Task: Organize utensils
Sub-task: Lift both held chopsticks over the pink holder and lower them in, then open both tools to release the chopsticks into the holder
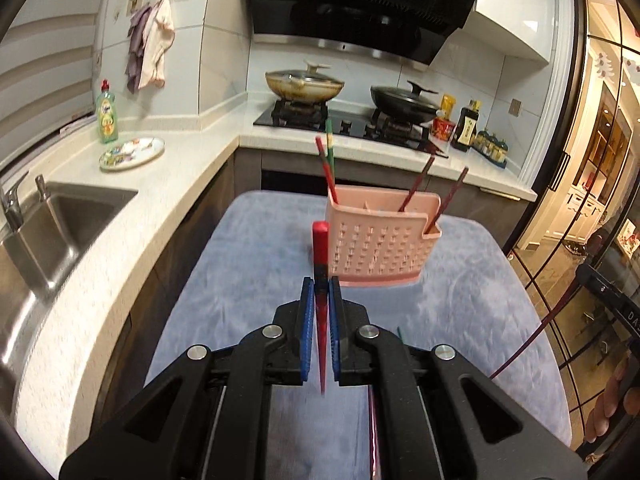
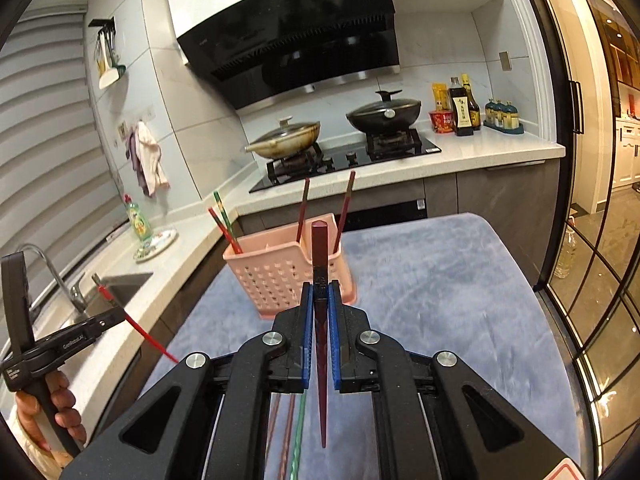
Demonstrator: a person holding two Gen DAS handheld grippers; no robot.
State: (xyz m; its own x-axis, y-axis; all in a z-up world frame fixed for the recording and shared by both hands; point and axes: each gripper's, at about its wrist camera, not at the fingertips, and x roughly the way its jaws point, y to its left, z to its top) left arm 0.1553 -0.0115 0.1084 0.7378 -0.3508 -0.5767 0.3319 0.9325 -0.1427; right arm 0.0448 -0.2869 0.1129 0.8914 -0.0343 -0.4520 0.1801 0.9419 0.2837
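The left hand-held gripper (image 1: 320,280) is clamped on a red chopstick (image 1: 320,248), and the right hand-held gripper (image 2: 320,286) is clamped on a dark red chopstick (image 2: 319,248). Each stick runs between the blue pads (image 1: 307,320) with its thick end forward, near the pink holder (image 1: 380,236) standing on the blue-covered surface (image 1: 248,264). Four chopsticks already lean in the holder. More sticks lie on the surface below the right gripper. The sticks look light, stiff and smooth, so they may pivot or slip; a grip near the thick end seems likely to steady them.
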